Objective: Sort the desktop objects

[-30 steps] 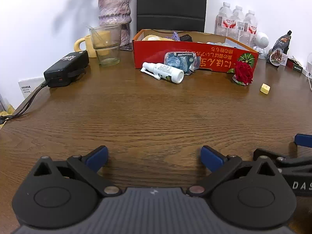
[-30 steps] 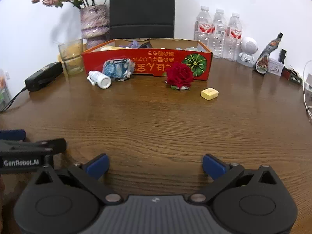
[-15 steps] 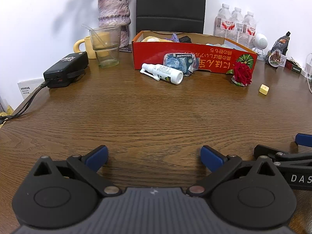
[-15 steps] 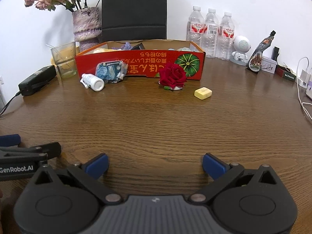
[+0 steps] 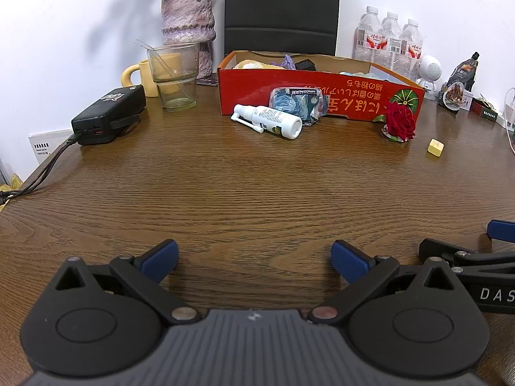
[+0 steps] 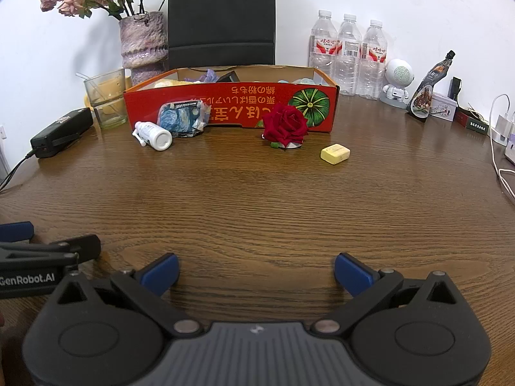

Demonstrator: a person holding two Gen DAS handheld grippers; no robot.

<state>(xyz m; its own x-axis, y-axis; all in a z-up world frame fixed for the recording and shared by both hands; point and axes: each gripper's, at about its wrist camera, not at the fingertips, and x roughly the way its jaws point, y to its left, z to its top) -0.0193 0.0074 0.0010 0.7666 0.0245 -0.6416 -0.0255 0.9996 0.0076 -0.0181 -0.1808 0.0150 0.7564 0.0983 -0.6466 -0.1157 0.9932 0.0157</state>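
Observation:
A long red cardboard box (image 5: 322,103) (image 6: 231,109) stands at the far side of the wooden table, with several small items inside. In front of it lie a white spray bottle (image 5: 268,121) (image 6: 153,135), a blue patterned packet (image 5: 294,101) (image 6: 182,118), a red rose (image 5: 400,121) (image 6: 285,124) and a yellow eraser-like block (image 5: 435,147) (image 6: 335,153). My left gripper (image 5: 254,255) and my right gripper (image 6: 256,270) hover low over the near table, both open and empty, far from the objects. Each one shows at the edge of the other's view.
A black power bank (image 5: 109,114) with a cable lies at the left. A glass cup (image 5: 173,75), a yellow mug (image 5: 145,75) and a flower vase (image 5: 188,24) stand behind it. Water bottles (image 6: 349,51), a white robot figure (image 6: 397,82) and a sauce pouch (image 6: 426,91) stand at the right.
Both grippers have drawn back and risen slightly, so the box and objects look farther away. Neither gripper has changed its opening.

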